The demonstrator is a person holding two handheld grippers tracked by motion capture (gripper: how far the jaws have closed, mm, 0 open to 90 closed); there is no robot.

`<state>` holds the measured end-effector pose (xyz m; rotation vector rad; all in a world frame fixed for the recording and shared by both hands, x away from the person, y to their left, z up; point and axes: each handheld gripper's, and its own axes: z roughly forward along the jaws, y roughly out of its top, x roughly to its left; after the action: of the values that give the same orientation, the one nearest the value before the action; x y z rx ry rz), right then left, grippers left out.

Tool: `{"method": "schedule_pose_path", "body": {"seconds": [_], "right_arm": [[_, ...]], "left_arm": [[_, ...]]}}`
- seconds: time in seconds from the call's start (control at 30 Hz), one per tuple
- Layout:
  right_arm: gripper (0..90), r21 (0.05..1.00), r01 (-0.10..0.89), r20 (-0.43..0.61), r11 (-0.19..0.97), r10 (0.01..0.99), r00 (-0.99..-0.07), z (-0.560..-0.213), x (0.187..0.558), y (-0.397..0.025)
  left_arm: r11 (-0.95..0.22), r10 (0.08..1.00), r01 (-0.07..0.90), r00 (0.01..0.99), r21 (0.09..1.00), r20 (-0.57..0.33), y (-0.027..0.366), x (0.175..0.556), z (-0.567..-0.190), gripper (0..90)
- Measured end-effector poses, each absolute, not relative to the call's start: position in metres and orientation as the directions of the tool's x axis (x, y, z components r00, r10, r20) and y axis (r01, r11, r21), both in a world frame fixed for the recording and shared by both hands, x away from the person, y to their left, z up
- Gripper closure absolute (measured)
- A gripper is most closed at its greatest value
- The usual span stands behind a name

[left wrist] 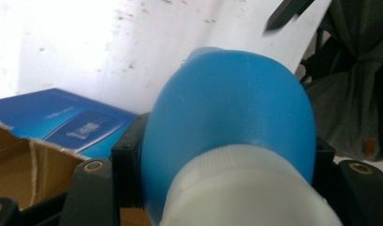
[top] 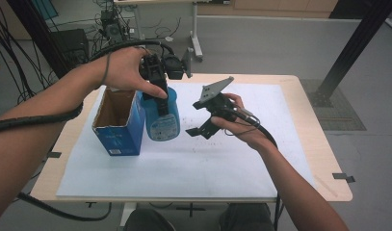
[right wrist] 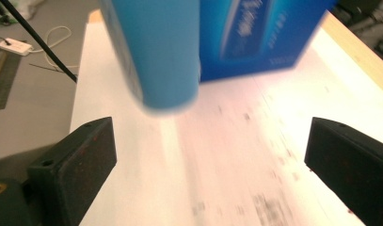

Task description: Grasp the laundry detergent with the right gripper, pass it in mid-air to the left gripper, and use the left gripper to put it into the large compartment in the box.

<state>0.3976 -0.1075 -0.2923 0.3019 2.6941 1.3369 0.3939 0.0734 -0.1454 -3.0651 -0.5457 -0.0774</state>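
A blue bottle [top: 161, 118] with a white cap [left wrist: 245, 188] is upright just right of an open blue carton [top: 117, 120] on the white sheet. My left gripper [top: 157, 91] comes down from above and is shut on the bottle's [left wrist: 231, 108] upper part, a jaw on each side. I cannot tell whether the bottle's base touches the sheet. My right gripper [top: 192, 119] hovers to the bottle's right, tilted toward it. It is open, and nothing lies between its jaws [right wrist: 208, 155]. Ahead of it are the bottle [right wrist: 156, 52] and the carton [right wrist: 259, 33].
The white sheet [top: 232, 159] covers most of a light wooden table [top: 328, 178]. The carton's open top shows brown cardboard [left wrist: 24, 174] inside. Cables and equipment [top: 111, 24] lie on the floor behind, and a black post [top: 352, 48] rises at the right.
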Motion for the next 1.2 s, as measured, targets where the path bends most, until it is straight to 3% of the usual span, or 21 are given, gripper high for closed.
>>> {"method": "schedule_pose_path", "body": {"seconds": [0.2, 0.53, 0.87, 1.2], "right_arm": [[2.6, 0.776, 0.248, 0.006, 0.580, 0.386, -0.922, -0.290, 0.399, -0.159], [3.0, 0.657, 0.465, 0.008, 0.593, 0.612, -0.791, -0.280, 0.400, -0.242], [3.5, 0.534, 0.540, -0.010, 0.651, 0.643, -0.766, -0.281, 0.393, -0.271], [3.7, 0.520, 0.539, -0.038, 0.663, 0.649, -0.760, -0.278, 0.386, -0.271]], "left_arm": [[-0.906, 0.424, 0.424, 0.904, 0.004, 0.061, 0.081, 0.399, -0.130, 36.9], [-0.816, 0.578, 0.575, 0.813, 0.059, 0.069, 0.101, 0.408, -0.089, 36.9], [-0.602, 0.798, 0.790, 0.598, 0.116, 0.069, 0.133, 0.420, -0.047, 36.9], [-0.374, 0.927, 0.914, 0.363, 0.158, 0.094, 0.161, 0.428, -0.010, 36.9]]}}
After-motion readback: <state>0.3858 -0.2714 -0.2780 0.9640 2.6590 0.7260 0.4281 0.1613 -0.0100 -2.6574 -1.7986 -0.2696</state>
